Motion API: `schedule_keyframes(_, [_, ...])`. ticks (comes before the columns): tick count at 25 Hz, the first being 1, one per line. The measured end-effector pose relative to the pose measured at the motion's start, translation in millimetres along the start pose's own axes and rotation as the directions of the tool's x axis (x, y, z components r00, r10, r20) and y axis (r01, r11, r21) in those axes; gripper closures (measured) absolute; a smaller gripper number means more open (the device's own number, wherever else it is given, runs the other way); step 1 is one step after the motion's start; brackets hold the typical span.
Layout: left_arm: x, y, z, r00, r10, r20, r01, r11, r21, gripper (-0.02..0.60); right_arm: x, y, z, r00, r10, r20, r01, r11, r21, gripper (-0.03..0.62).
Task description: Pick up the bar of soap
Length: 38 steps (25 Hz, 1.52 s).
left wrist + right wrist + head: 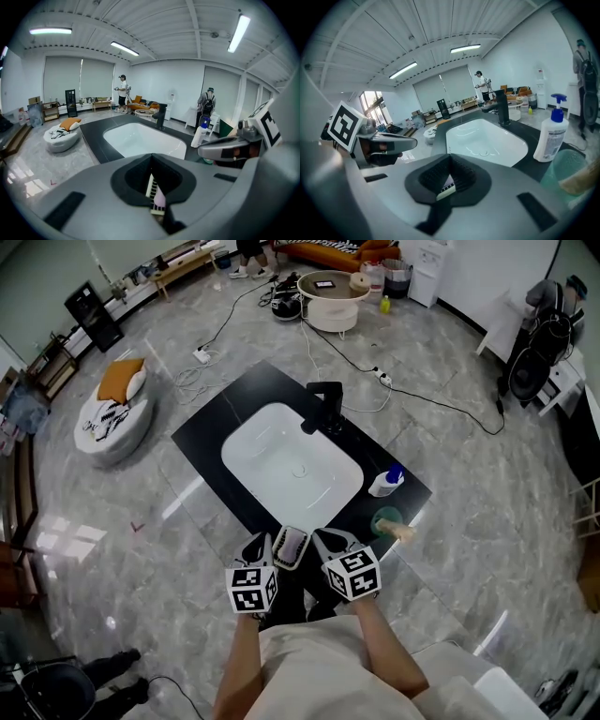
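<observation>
The tan bar of soap [402,532] lies on a round green dish [382,519] at the front right corner of the black counter [216,427]. In the right gripper view the soap [582,180] and dish [563,165] sit at the far right edge. My left gripper [258,549] and right gripper [328,542] hang side by side at the counter's front edge, left of the dish and apart from it. Both are shut with nothing held: the left gripper [151,161] and the right gripper [449,161] each show their jaws meeting in a closed seam.
A white sink basin [291,470] fills the counter's middle, with a black faucet [326,404] behind it. A white pump bottle with a blue top [386,482] stands just beyond the dish. Cables, a round table [333,296] and a white pouf [112,418] are on the grey floor.
</observation>
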State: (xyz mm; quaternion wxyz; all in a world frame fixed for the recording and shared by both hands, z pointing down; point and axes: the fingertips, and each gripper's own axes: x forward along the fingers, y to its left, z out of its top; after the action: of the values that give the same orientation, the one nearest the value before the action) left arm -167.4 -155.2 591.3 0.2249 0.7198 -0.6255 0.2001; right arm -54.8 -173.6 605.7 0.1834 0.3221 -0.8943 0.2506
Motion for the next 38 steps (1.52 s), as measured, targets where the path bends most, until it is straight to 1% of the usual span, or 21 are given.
schedule_keyframes(3, [8, -2, -13, 0.999, 0.001, -0.04, -0.001, 1.0, 0.009, 0.575, 5, -1, -2, 1.0, 0.002, -0.006, -0.002, 1.0, -0.004, 0.589])
schedule_keyframes(6, [15, -9, -27, 0.996, -0.003, -0.091, 0.007, 0.999, 0.046, 0.575, 5, 0, -6, 1.0, 0.001, -0.017, -0.001, 1.0, 0.0, 0.589])
schedule_keyframes(9, [20, -16, -40, 0.991, -0.018, -0.13, 0.023, 0.999, 0.042, 0.572, 3, 1, -14, 0.999, -0.001, -0.034, 0.001, 1.0, 0.007, 0.589])
schedule_keyframes(12, [25, -22, -50, 0.985, -0.032, -0.168, 0.04, 0.998, 0.042, 0.555, 0, 0, -23, 0.999, -0.004, -0.051, 0.005, 1.0, 0.018, 0.589])
schedule_keyframes(15, [29, -26, -58, 0.981, -0.045, -0.187, 0.053, 0.998, 0.037, 0.547, -4, -1, -31, 0.998, -0.008, -0.057, 0.01, 1.0, 0.03, 0.589])
schedule_keyframes(22, [39, -35, -62, 0.973, -0.088, -0.215, 0.101, 0.994, 0.051, 0.466, -12, -12, -39, 0.999, -0.023, -0.046, 0.026, 0.997, 0.071, 0.589])
schedule_keyframes(25, [42, -37, -65, 0.968, -0.095, -0.23, 0.108, 0.993, 0.045, 0.462, -17, -16, -41, 0.998, -0.035, -0.047, 0.038, 0.996, 0.08, 0.589])
schedule_keyframes(27, [45, -38, -68, 0.965, -0.102, -0.243, 0.117, 0.992, 0.046, 0.443, -20, -19, -43, 0.998, -0.044, -0.045, 0.048, 0.995, 0.091, 0.589])
schedule_keyframes(33, [53, -41, -82, 0.951, -0.105, -0.292, 0.126, 0.99, 0.055, 0.399, -25, -25, -51, 0.996, -0.065, -0.059, 0.07, 0.993, 0.094, 0.589])
schedule_keyframes(38, [59, -39, -93, 0.94, -0.09, -0.328, 0.116, 0.991, 0.06, 0.397, -25, -30, -51, 0.995, -0.079, -0.063, 0.085, 0.992, 0.098, 0.589])
